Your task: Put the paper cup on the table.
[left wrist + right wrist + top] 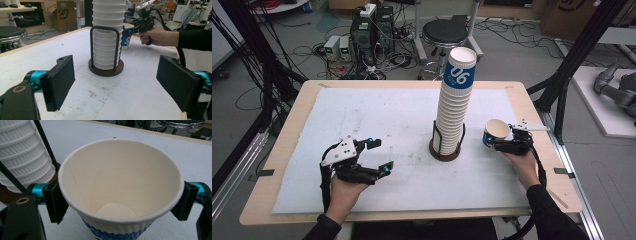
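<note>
The right gripper (498, 141) is setting a single cup (495, 134) right of the stack (454, 102), fingers seemingly just released; next, withdraw; left gripper (378, 156) idles released.

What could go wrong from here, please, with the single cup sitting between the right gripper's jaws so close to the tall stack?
The paper cup sits between the right gripper's jaws, with the pads right at its walls; whether they press on it is unclear. If the grip is loose, the cup might tip or slip. The tall cup stack rises far above its wire holder, so a nudge from the nearby hand might topple it.
</note>
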The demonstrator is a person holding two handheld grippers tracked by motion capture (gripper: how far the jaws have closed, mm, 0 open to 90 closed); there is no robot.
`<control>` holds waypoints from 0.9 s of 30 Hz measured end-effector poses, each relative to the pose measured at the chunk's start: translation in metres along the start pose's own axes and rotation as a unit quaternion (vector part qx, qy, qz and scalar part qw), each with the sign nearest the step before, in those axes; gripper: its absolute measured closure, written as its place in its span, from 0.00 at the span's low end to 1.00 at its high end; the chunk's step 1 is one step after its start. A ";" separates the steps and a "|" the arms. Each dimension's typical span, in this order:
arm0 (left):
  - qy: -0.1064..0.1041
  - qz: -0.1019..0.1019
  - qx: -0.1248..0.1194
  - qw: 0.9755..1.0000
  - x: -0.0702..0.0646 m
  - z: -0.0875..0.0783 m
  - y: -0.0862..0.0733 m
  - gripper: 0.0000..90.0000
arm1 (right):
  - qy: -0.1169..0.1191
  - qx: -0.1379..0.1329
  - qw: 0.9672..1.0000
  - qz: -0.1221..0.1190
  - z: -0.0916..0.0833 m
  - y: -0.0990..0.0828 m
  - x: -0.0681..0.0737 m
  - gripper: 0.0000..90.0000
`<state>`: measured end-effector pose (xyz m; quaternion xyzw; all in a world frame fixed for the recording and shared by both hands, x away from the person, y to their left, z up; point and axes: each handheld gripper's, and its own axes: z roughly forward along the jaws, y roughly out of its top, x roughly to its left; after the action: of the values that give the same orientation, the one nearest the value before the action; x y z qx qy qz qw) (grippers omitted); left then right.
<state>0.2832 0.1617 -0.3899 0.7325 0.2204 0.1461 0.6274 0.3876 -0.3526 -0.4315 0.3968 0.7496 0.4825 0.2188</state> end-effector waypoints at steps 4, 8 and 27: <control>0.001 0.001 0.001 1.000 0.000 0.000 0.000 0.17 | -0.003 0.002 1.000 -0.003 0.000 0.000 0.002 0.19; 0.000 -0.001 0.000 1.000 0.000 0.000 0.000 0.17 | -0.008 0.007 1.000 0.000 -0.002 0.000 0.004 0.16; -0.002 -0.001 0.002 1.000 0.000 0.001 0.000 0.17 | -0.018 0.042 0.999 0.003 -0.010 0.000 0.008 0.14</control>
<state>0.2841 0.1610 -0.3901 0.7341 0.2203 0.1432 0.6262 0.3759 -0.3518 -0.4262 0.4164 0.7638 0.4442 0.2142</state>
